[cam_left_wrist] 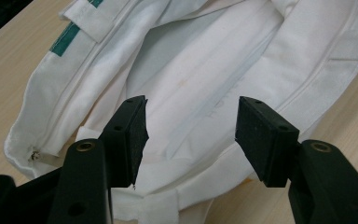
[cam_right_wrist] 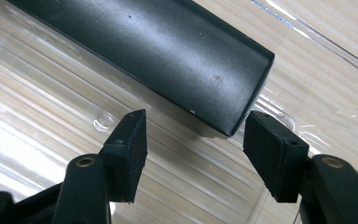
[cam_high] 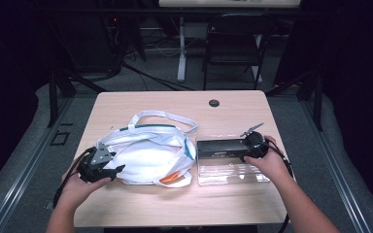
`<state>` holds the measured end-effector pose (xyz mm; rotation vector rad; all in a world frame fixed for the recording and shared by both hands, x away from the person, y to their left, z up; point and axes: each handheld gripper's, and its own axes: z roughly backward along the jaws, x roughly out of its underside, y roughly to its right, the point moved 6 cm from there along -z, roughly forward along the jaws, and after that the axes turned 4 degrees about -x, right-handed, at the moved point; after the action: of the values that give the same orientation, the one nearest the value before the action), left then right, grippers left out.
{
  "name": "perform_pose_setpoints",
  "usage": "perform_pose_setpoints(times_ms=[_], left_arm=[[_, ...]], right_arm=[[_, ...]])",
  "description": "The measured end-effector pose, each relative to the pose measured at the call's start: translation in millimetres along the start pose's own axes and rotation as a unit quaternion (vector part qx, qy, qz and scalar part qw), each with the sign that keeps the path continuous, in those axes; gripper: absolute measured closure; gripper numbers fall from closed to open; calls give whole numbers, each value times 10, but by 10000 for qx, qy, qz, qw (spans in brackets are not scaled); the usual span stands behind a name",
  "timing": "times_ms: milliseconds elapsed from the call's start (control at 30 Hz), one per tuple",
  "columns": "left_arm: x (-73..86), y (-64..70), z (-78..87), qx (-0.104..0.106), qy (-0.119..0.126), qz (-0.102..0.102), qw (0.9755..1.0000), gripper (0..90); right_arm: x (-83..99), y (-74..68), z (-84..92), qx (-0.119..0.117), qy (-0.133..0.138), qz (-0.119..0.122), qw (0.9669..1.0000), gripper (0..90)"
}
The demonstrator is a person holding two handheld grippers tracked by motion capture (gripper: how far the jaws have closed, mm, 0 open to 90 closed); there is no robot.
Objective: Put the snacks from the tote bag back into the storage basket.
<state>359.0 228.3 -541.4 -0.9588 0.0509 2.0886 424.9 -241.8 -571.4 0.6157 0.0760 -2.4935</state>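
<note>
Jaws of both grippers are held open: left gripper [cam_left_wrist: 191, 135] over white bag [cam_left_wrist: 205, 70], right gripper [cam_right_wrist: 193, 149] seemingly just short of black box [cam_right_wrist: 158, 51] in clear tray [cam_high: 233, 174].

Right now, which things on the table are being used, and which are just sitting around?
Being used:
white cloth bag, in front of the open left gripper
black box in the clear tray, with the open right gripper at its end

Just sitting around:
folding chair behind the table
cables on the floor
</note>
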Motion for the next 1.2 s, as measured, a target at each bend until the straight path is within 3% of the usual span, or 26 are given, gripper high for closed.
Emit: perform_pose_setpoints(times_ms=[533, 1200], left_arm=[[14, -11, -3, 0, -15, 21, 10000, 438], [19, -14, 2, -6, -37, 6, 10000, 438]], right_arm=[[6, -114, 229, -133, 198, 159, 9996, 407], [-144, -555, 517, -481, 720, 615, 9943, 422]])
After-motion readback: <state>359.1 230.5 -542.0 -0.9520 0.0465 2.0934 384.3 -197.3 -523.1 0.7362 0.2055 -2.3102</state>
